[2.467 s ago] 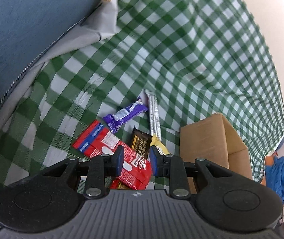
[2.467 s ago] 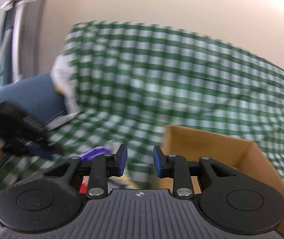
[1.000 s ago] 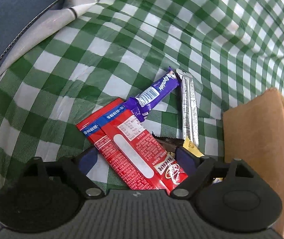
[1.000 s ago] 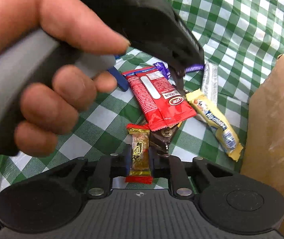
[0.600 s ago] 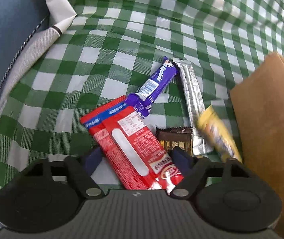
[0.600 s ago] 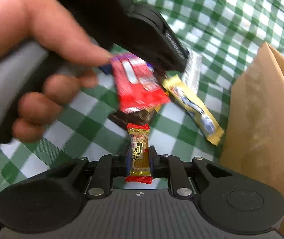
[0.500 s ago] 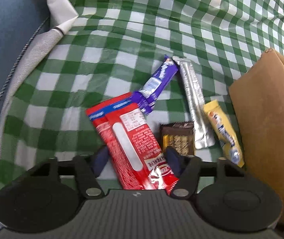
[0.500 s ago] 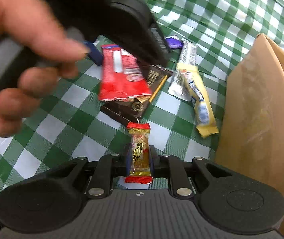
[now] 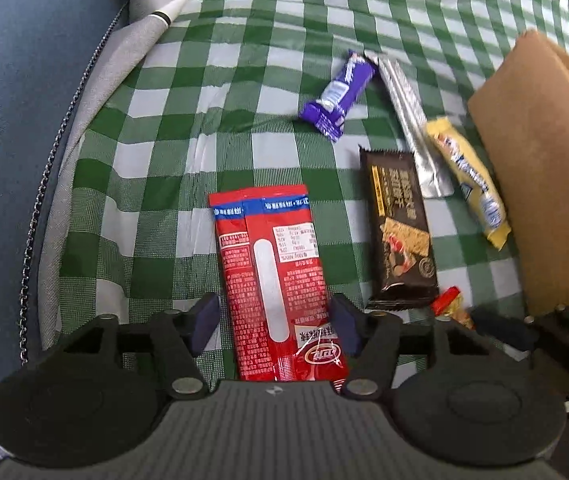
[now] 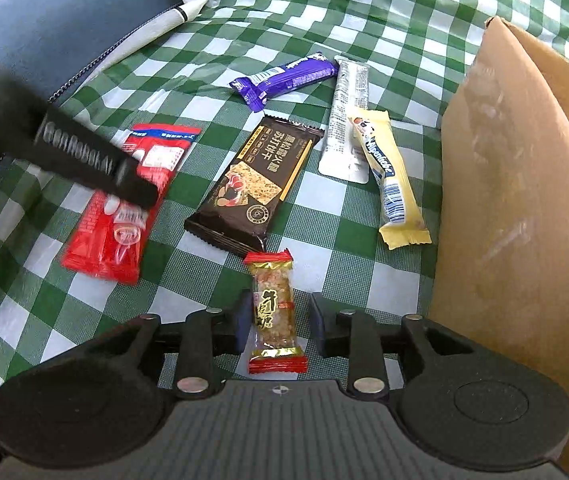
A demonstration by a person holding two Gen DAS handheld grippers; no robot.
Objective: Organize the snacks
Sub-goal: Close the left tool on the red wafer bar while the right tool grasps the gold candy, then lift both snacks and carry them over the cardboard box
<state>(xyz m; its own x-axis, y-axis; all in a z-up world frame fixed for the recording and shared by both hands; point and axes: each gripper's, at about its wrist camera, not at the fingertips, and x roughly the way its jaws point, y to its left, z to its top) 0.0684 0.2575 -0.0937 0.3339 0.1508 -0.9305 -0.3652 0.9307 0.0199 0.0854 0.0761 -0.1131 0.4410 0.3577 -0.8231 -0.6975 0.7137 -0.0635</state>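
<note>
gold candy | whole only in right view | right tongs opening around it | left tongs opening astride red packet

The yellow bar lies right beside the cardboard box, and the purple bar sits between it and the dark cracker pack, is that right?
Not quite. The right wrist view shows the silver bar, not the purple bar, between the yellow bar and the dark cracker pack. The yellow bar does lie beside the cardboard box.
</note>
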